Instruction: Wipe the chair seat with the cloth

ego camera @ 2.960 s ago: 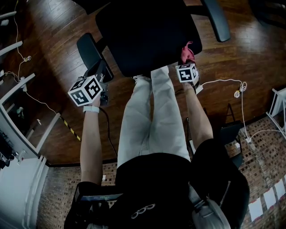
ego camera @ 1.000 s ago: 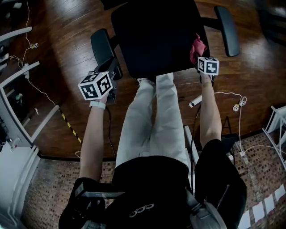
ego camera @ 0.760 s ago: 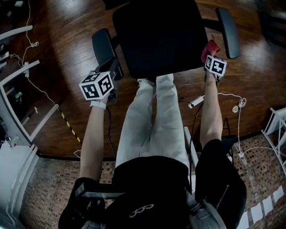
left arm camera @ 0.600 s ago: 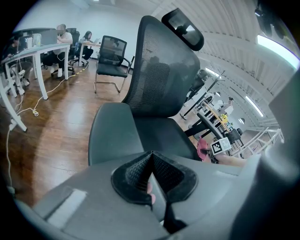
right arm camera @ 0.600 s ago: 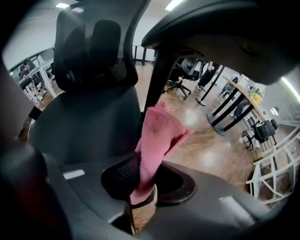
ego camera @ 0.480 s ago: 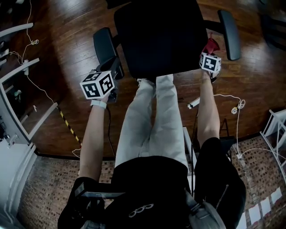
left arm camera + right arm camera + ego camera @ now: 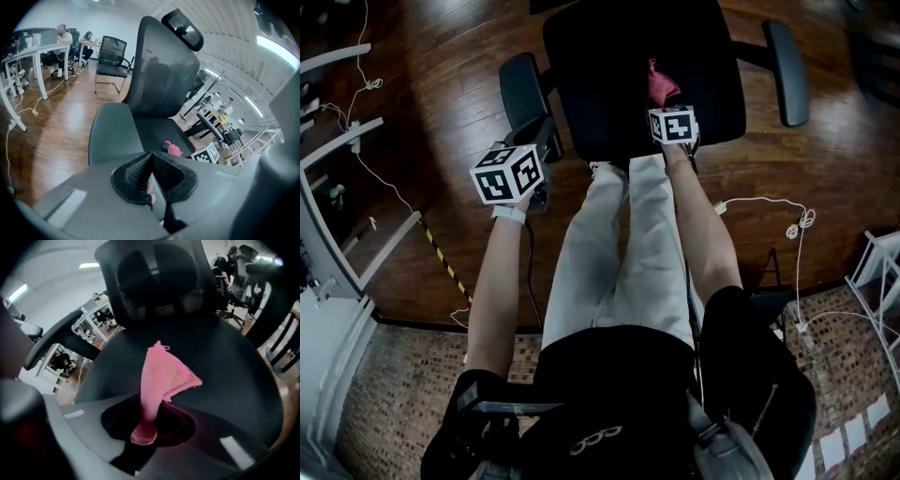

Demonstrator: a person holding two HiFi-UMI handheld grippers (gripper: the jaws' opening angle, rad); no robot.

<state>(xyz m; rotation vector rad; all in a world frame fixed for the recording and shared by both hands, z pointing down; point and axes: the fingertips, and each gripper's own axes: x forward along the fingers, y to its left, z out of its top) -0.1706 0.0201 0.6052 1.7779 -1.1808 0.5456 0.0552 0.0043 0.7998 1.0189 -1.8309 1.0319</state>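
Note:
The black office chair seat (image 7: 619,66) stands in front of the person's knees. A pink cloth (image 7: 661,84) lies draped on the seat's front middle, and my right gripper (image 7: 667,105) is shut on its near end. In the right gripper view the cloth (image 7: 165,373) fans out from the jaws onto the seat (image 7: 229,366), below the mesh backrest (image 7: 154,277). My left gripper (image 7: 532,142) hovers by the chair's left armrest (image 7: 520,86), off the seat. Its jaws (image 7: 151,164) are pressed together with nothing between them.
The chair's right armrest (image 7: 788,60) juts out at the right. White cables (image 7: 769,202) trail over the wooden floor to the right of the person's legs (image 7: 623,244). White desk legs (image 7: 337,141) stand at the left. More chairs (image 7: 111,58) and desks fill the room behind.
My right gripper has dragged the cloth leftwards, from the seat's right edge beside the armrest to its front middle. The left gripper has barely moved.

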